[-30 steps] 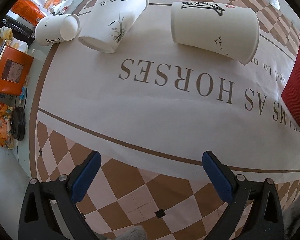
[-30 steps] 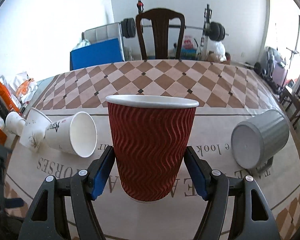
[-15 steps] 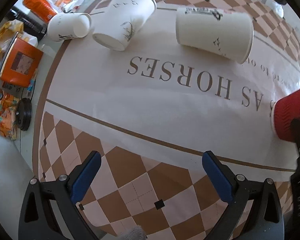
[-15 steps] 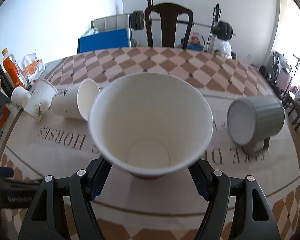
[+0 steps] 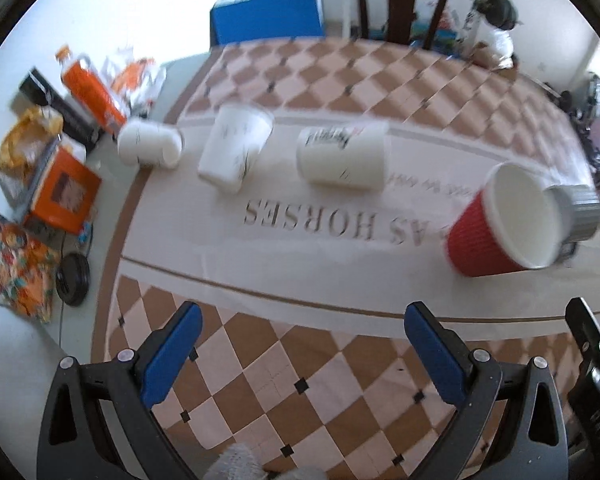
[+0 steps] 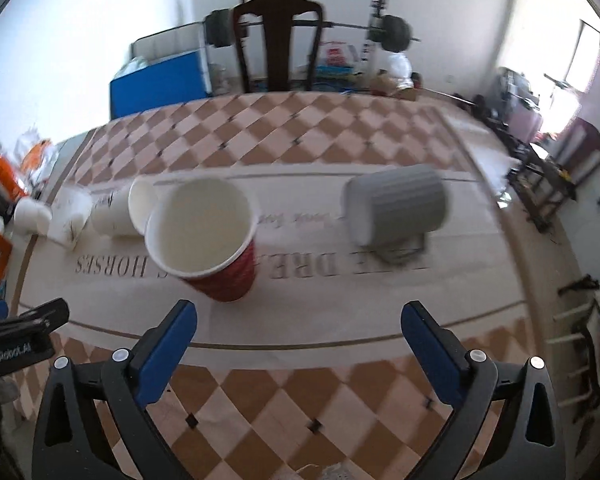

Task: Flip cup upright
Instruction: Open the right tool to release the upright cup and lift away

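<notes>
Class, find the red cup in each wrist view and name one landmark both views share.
Left wrist: red cup at right, mouth up, just left of the grey mug.
Right wrist: red cup left of centre, beyond the open fingers.
Shared landmark: the "HORSES" lettering on the cloth.

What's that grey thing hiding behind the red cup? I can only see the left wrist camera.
Observer: A grey ribbed mug, lying on its side, bottom towards the right wrist camera.
Child: Is the other gripper holding the red cup?
Observer: No. The right gripper is open, and the red cup stands mouth up beyond its fingers, apart from them.
Child: Does the mug have a handle?
Observer: Yes, the handle is underneath, against the tablecloth.
</notes>
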`<state>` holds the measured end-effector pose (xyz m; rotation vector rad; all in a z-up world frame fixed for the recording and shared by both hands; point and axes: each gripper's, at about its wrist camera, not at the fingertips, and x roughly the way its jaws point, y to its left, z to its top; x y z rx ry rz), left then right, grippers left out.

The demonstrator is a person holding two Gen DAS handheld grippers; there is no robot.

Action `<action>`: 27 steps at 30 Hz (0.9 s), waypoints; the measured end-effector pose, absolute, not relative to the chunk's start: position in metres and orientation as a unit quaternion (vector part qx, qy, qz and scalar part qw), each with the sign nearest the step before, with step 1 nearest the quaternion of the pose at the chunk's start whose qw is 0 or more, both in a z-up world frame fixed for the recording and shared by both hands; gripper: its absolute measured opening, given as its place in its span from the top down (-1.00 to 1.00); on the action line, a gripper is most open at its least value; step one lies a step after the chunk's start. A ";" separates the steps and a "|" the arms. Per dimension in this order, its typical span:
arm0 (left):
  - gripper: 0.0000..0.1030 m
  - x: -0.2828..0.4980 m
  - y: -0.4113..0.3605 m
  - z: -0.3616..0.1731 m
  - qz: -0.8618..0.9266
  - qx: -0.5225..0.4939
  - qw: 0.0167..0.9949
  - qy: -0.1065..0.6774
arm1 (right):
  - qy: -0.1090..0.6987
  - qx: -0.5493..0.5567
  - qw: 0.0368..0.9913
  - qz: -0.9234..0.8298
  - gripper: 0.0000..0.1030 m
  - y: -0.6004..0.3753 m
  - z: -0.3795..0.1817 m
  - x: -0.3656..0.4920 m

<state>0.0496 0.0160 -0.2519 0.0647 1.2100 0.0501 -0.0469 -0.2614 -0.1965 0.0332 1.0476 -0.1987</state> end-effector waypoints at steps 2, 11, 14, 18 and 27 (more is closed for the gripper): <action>-1.00 0.044 0.015 -0.230 0.007 0.031 0.832 0.553 | 0.495 0.016 0.861 -0.110 -1.00 -0.266 -0.172 -0.052; -1.00 0.013 0.014 -0.130 -0.048 0.037 0.861 0.505 | 0.486 0.032 0.863 -0.136 -1.00 -0.260 -0.059 -0.086; -1.00 -0.002 0.018 -0.098 -0.051 0.044 0.869 0.490 | 0.480 0.041 0.865 -0.138 -1.00 -0.255 -0.028 -0.101; -1.00 -0.017 0.025 -0.068 -0.046 0.046 0.872 0.485 | 0.476 0.045 0.868 -0.135 -1.00 -0.250 0.005 -0.121; -1.00 -0.039 0.025 -0.036 -0.044 0.028 0.871 0.488 | 0.468 0.046 0.875 -0.117 -1.00 -0.251 0.060 -0.146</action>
